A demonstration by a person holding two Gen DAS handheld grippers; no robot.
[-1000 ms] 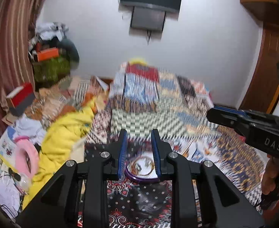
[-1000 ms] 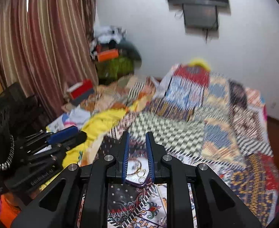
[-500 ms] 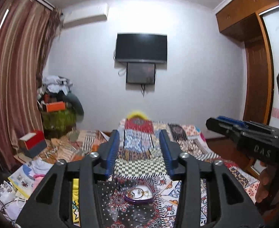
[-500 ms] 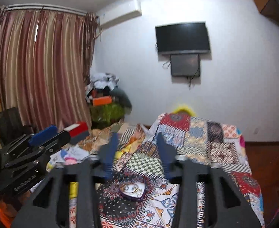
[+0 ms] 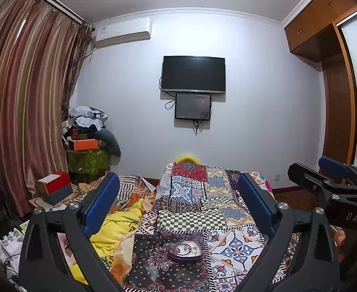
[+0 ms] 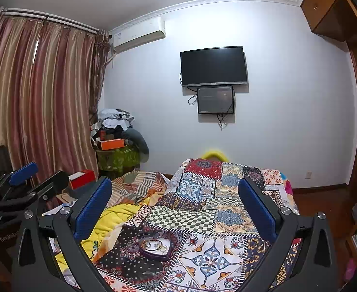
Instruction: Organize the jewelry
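Even, soft indoor light; sharp focus; fisheye bending, dark vignetted corners.

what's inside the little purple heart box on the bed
The heart box holds a small tangle of gold rings and hoops. Anything under the tangle, and the box's floor, is hidden.
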